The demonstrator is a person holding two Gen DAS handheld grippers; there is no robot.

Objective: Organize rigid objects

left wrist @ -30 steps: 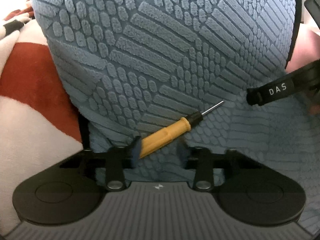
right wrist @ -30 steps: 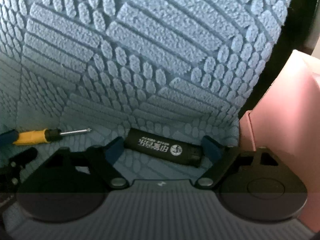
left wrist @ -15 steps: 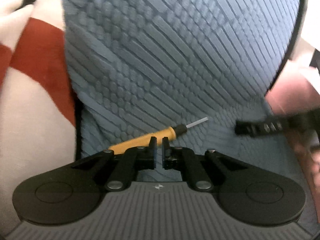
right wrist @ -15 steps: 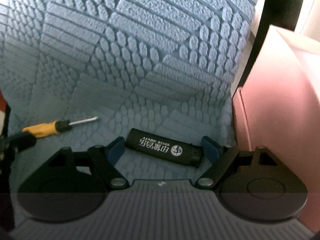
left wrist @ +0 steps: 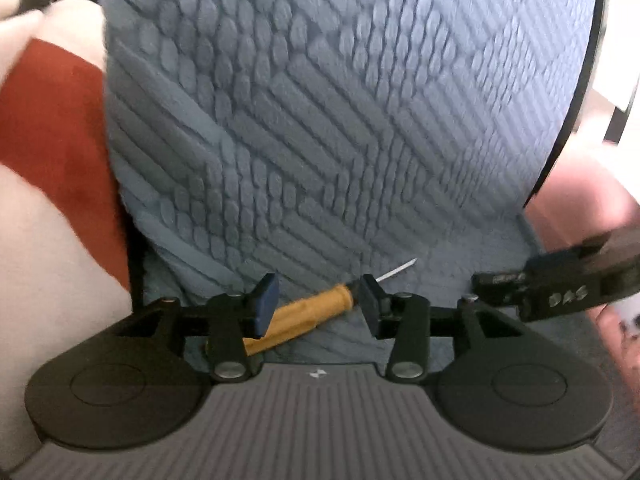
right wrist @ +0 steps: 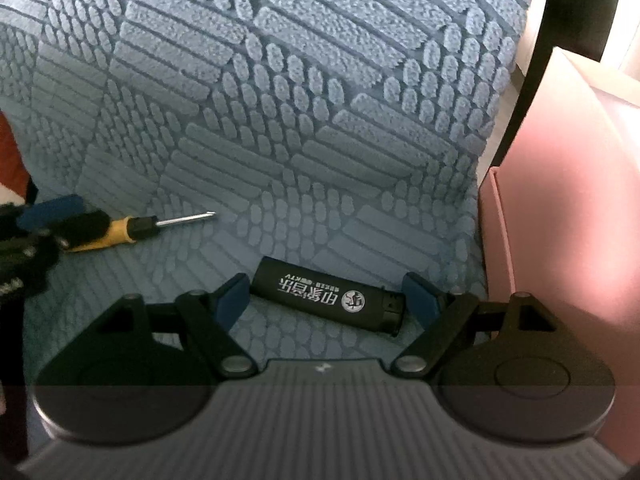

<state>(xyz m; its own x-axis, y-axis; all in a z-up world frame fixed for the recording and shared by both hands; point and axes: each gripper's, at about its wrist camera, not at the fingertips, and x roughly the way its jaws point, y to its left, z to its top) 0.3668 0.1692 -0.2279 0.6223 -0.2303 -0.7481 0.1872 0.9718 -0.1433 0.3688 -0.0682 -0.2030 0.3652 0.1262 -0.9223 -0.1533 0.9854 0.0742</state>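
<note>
Both sets of fingers stand spread around small tools lying on a blue-grey textured fabric cushion (right wrist: 320, 92).

The left gripper (left wrist: 318, 304) has its blue-padded fingers (left wrist: 265, 306) parted, with the yellow-handled screwdriver with a black collar and thin metal shaft (left wrist: 308, 314) lying slantwise between them, tip pointing far and right; whether the pads touch the handle cannot be told. The right gripper (right wrist: 324, 300) is spread wide, its fingers (right wrist: 231, 300) flanking a black rectangular lighter with white printed characters (right wrist: 326, 300) without clamping it. From the right wrist view the screwdriver (right wrist: 128, 230) lies well to the left of the lighter. A pink box (right wrist: 560, 200) stands just right of the cushion, and a red-and-white blanket (left wrist: 52, 160) lies to its left.
</note>
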